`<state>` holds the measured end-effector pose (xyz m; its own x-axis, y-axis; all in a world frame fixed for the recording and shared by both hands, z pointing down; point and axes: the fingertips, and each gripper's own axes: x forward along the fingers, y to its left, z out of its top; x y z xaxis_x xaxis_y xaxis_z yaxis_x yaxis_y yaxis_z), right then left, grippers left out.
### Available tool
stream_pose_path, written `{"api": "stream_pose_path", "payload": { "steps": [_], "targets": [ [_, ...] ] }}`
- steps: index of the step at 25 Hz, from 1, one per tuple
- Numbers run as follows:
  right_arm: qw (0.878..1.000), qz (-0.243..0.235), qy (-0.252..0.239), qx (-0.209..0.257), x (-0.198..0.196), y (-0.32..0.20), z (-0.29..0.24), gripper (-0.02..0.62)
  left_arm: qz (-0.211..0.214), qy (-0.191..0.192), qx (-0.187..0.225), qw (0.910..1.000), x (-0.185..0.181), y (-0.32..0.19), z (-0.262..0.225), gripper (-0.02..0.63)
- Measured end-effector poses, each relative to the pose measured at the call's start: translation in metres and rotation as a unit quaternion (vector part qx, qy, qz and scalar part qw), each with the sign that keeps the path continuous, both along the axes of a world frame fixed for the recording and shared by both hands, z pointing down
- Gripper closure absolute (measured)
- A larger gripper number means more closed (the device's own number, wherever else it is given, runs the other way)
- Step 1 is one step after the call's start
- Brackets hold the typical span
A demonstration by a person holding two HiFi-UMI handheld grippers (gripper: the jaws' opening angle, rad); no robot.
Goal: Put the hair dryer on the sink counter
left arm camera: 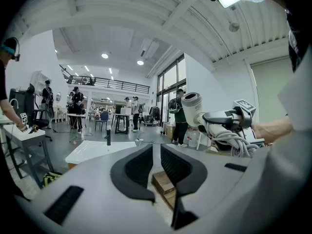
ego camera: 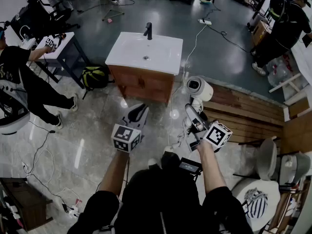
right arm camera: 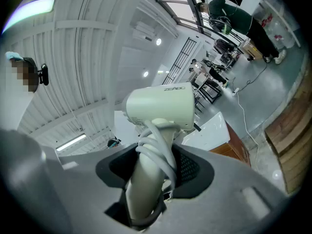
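A white hair dryer (ego camera: 197, 87) with its cord wound round the handle is held up in the air by my right gripper (ego camera: 195, 123), to the right of the sink. In the right gripper view both jaws press the handle of the hair dryer (right arm camera: 161, 108), so this gripper (right arm camera: 151, 174) is shut on it. The white sink counter (ego camera: 126, 48) with a black faucet (ego camera: 147, 30) tops a wooden cabinet ahead of me. My left gripper (ego camera: 137, 115) hovers in front of the cabinet, its jaws together and empty (left arm camera: 155, 165). The left gripper view shows the hair dryer (left arm camera: 192, 106) at the right.
A green and black backpack (ego camera: 95, 77) lies left of the cabinet. A person (ego camera: 19, 77) works at a small table on the left, another (ego camera: 287, 28) stands far right. A wooden platform (ego camera: 243, 106) and a toilet (ego camera: 268, 157) are at the right. Cables trail over the floor.
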<state>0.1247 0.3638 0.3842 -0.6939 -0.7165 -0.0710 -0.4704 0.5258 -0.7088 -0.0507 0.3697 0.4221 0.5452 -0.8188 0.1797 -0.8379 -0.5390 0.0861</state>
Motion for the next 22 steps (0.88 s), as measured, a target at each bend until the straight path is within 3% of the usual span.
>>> {"api": "stream_pose_path", "payload": {
  "steps": [22],
  "targets": [
    [1.0,-0.006,0.002,-0.004,-0.007,-0.004,0.003,0.39,-0.004,-0.001,-0.004,1.0,-0.01,-0.004,0.002,0.551]
  ]
}}
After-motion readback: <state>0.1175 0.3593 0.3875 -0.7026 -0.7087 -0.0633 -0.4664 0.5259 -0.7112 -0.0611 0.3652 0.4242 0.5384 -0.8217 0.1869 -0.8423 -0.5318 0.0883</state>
